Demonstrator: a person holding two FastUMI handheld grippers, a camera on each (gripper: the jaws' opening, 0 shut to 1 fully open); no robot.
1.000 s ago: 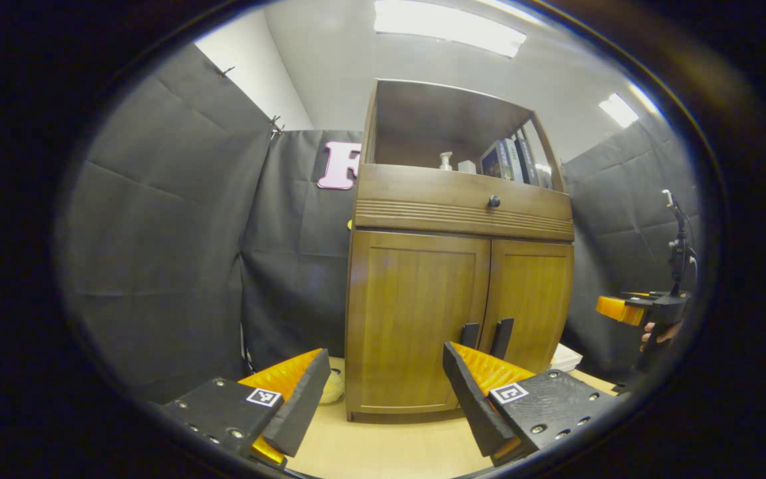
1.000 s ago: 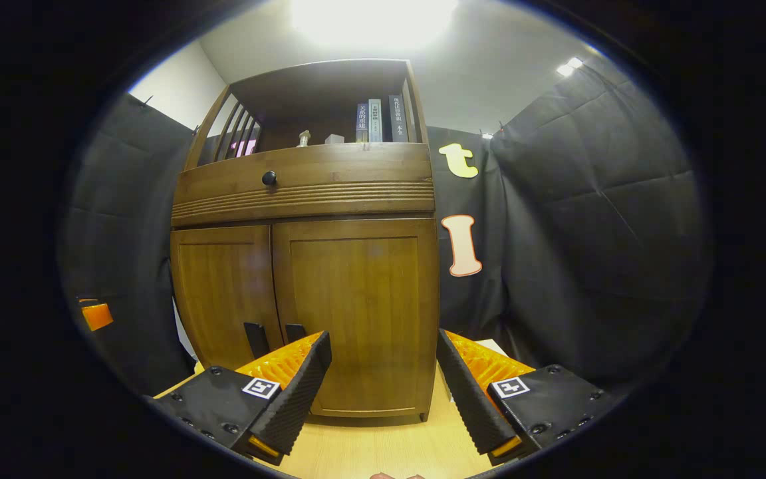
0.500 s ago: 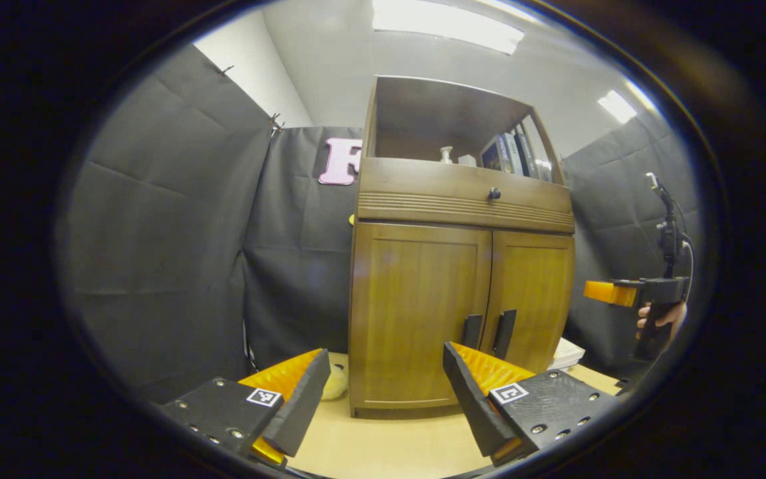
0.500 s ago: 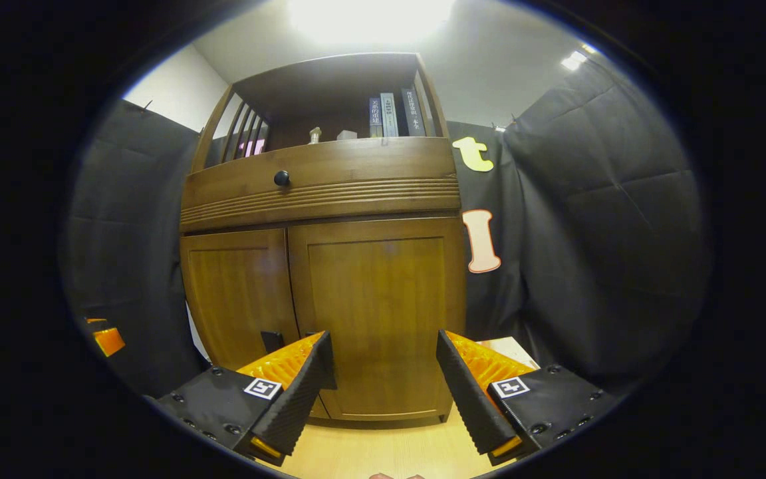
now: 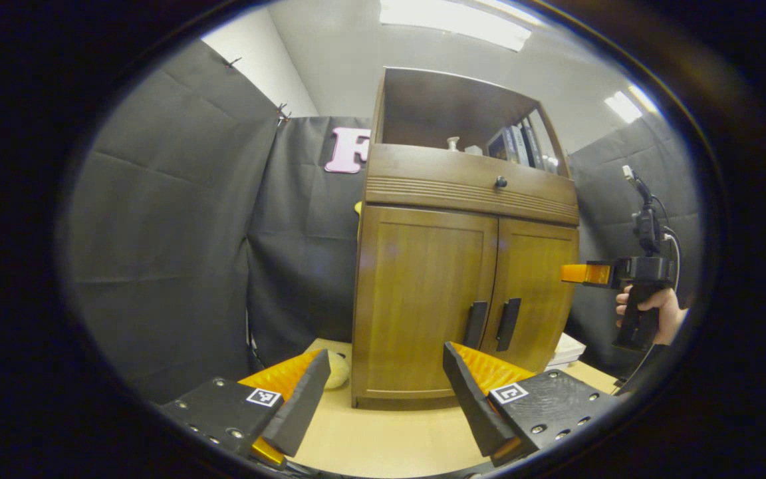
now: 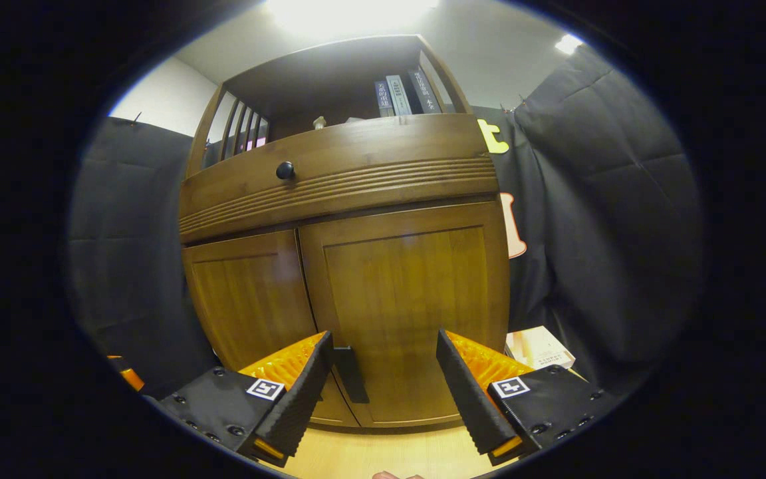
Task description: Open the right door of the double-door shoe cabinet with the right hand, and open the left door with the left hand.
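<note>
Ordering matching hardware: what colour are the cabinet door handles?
Black handles, clearest in the left gripper view.

Brown wood-grain cabinet (image 5: 423, 293), black handles (image 5: 508, 324)

Walls: I see black quilted cloth (image 5: 177, 219) hung on every side, pinned at the top, with a white wall (image 5: 260, 63) rising behind it.
Ceiling: I make out a pale ceiling (image 5: 343, 60) above the booth.
Light: I count long bright ceiling panels (image 5: 453, 16); one glares straight overhead in the right gripper view.
Floor surface: I see pale light wood (image 5: 383, 436) in front of me.
Corner: I notice a flat pale box (image 6: 539, 347) lying by the cloth.
</note>
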